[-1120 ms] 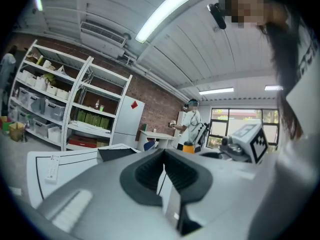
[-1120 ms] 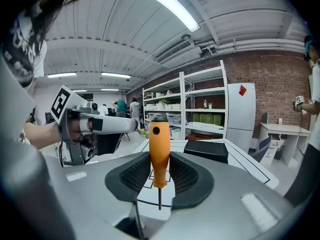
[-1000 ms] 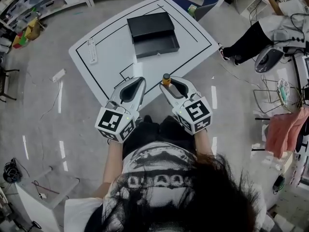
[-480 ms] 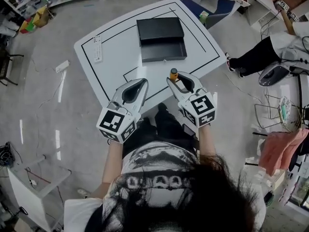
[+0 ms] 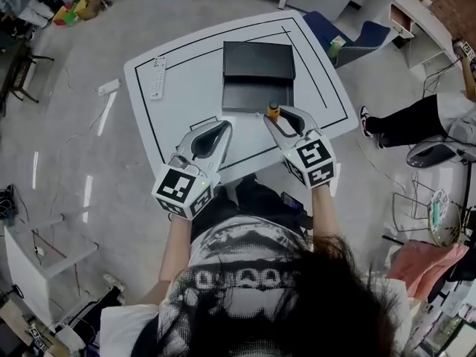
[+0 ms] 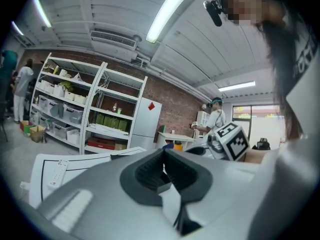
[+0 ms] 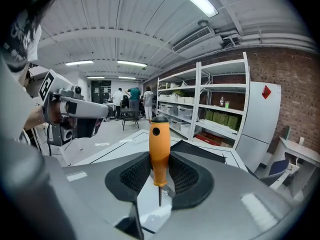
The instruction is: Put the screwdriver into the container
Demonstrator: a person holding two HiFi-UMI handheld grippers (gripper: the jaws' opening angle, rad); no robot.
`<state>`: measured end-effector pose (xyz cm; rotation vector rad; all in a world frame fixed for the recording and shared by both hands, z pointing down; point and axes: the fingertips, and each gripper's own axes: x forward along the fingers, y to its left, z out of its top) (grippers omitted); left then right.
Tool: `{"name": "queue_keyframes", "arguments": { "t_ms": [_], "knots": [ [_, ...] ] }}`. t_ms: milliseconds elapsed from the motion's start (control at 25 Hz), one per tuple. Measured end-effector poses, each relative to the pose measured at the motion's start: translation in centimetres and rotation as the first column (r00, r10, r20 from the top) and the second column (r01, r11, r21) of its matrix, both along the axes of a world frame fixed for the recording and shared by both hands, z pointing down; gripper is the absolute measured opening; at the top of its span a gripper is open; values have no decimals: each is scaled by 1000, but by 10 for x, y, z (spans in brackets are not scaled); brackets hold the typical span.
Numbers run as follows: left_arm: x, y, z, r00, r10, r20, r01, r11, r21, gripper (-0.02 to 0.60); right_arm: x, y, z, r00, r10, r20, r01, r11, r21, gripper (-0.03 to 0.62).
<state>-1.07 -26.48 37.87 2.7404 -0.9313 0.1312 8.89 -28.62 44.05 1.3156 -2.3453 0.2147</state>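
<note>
At the near rim of the black container (tray open), the right gripper has advanced from short of it, jaws clamped on the orange-handled screwdriver, so the drop looks close; left gripper closed, empty, further back.

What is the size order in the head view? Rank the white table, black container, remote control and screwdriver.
1. white table
2. black container
3. remote control
4. screwdriver, unsure: only its orange handle end shows, held nearer the camera.

Black-and-white patterned short-sleeved shirt, black trousers, dark hair.
</note>
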Motion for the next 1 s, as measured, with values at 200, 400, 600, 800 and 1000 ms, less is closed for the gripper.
{"name": "queue_keyframes", "arguments": {
  "t_ms": [200,400,600,800,1000],
  "knots": [
    [19,-18,1,999,-46,15,46,999,-5,0,23,-31,9,997,-58,-54,57,998,-18,117],
    [35,-32,4,996,-82,24,82,997,-5,0,39,-58,26,982,-139,-126,133,990,-57,117],
    [49,-39,6,993,-113,35,113,994,-7,0,48,-79,55,954,-225,-199,205,972,-116,117],
    [49,-46,10,985,-165,45,166,986,-6,0,45,-95,88,912,-330,-244,290,939,-185,117],
    [47,-56,11,976,-209,53,210,978,-7,0,38,-109,121,884,-400,-241,340,905,-254,117]
  ]
}}
